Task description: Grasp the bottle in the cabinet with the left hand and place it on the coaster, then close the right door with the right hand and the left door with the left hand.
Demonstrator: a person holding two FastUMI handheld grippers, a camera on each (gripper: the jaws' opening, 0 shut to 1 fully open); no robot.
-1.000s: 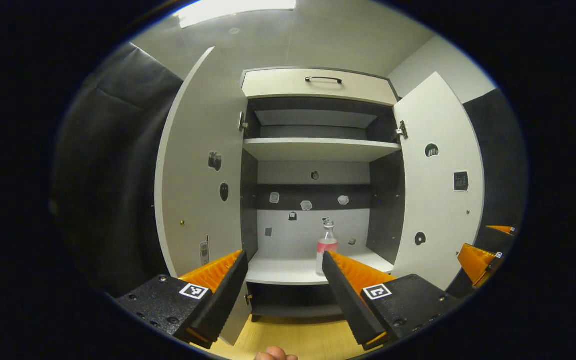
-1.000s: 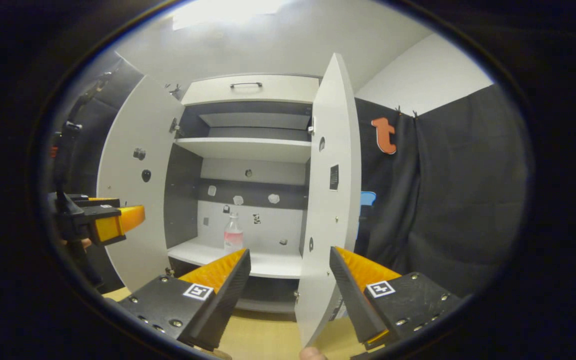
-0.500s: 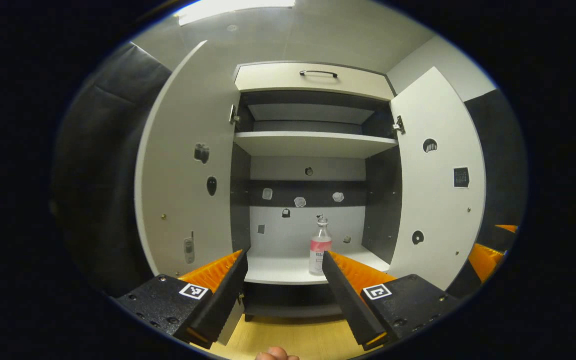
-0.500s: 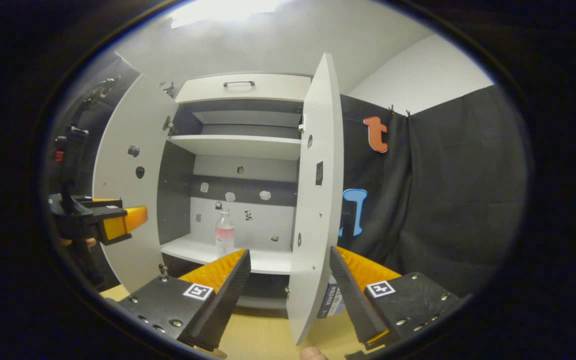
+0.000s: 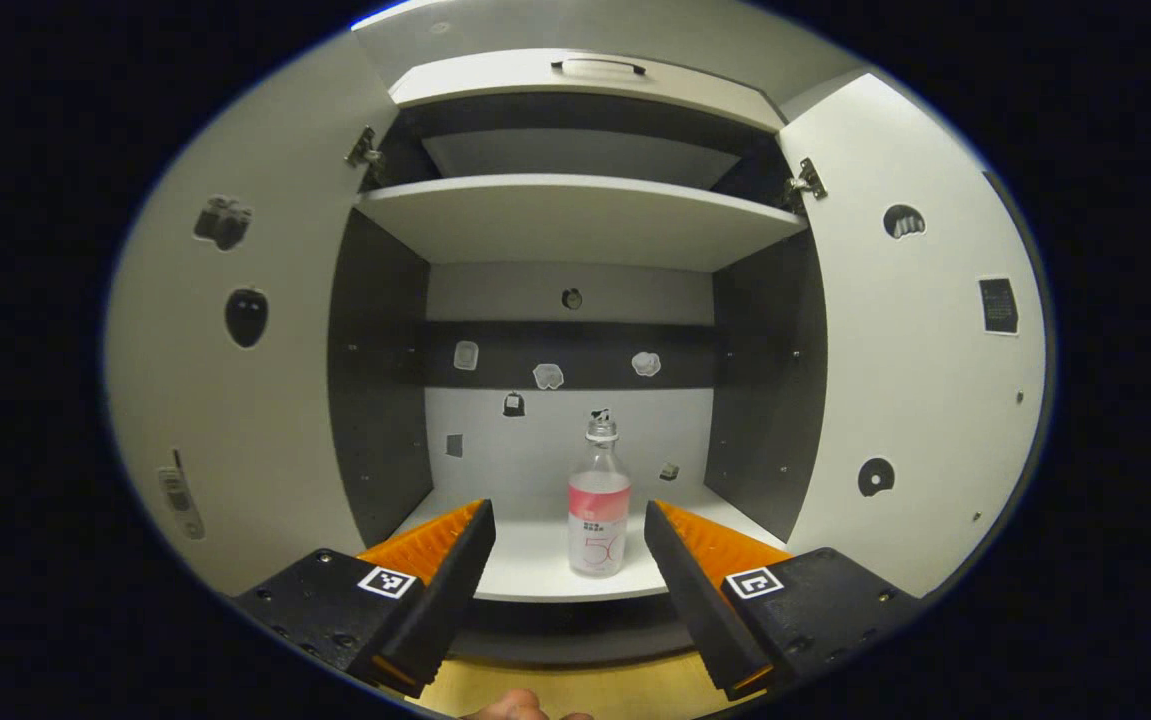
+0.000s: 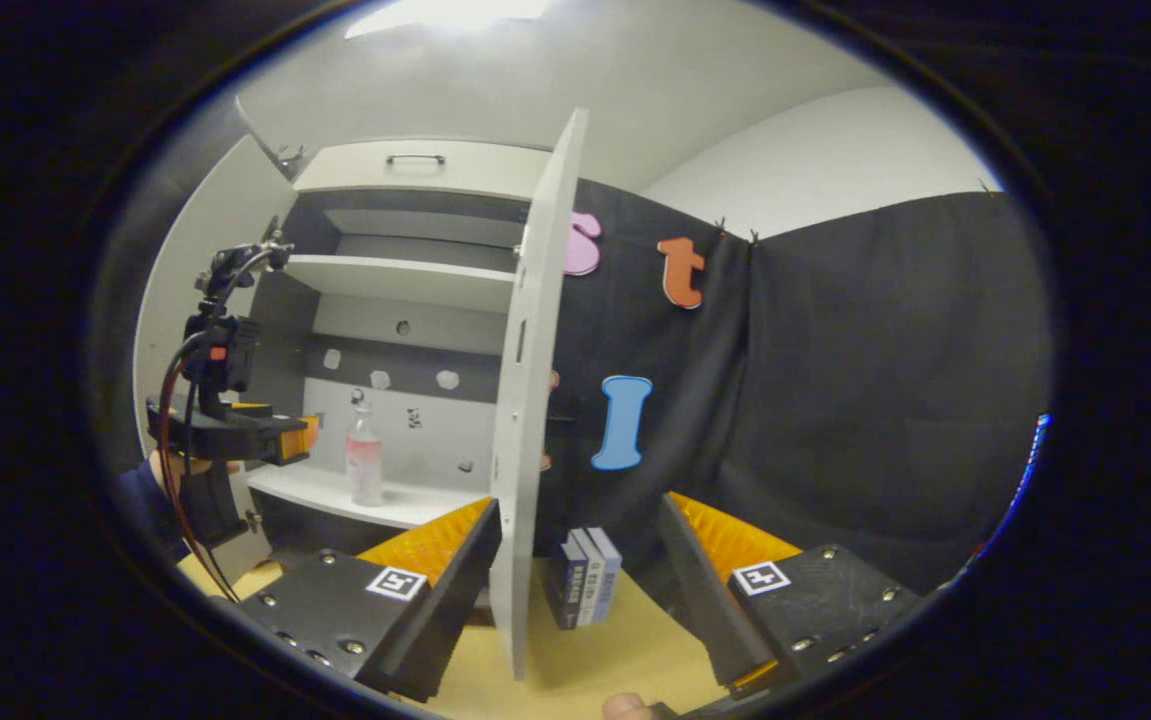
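Bottle (image 5: 598,510) stands upright on the lower shelf (image 5: 535,560) of the cabinet, lower centre of the left gripper view, framed btwn the two fingers of the left gripper (image 5: 567,520), which is spread wide, empty, short of the bottle. In the right gripper view the same bottle sits at centre left, w/ the left gripper just beside it, not touching. Right gripper (image 6: 580,520) also released, holding nothing; right door (image 6: 525,400) edge-on in the gap btwn its fingers, no contact. Left door (image 5: 235,400) swung wide. Bottle looks like clear plastic, part filled w/ pink liquid: prob light, smooth, a bit slippery, tall and narrow so tips easily. Best hold: mid-body on the label band, squarely, not the thin neck or cap. Coaster: can't tell where.
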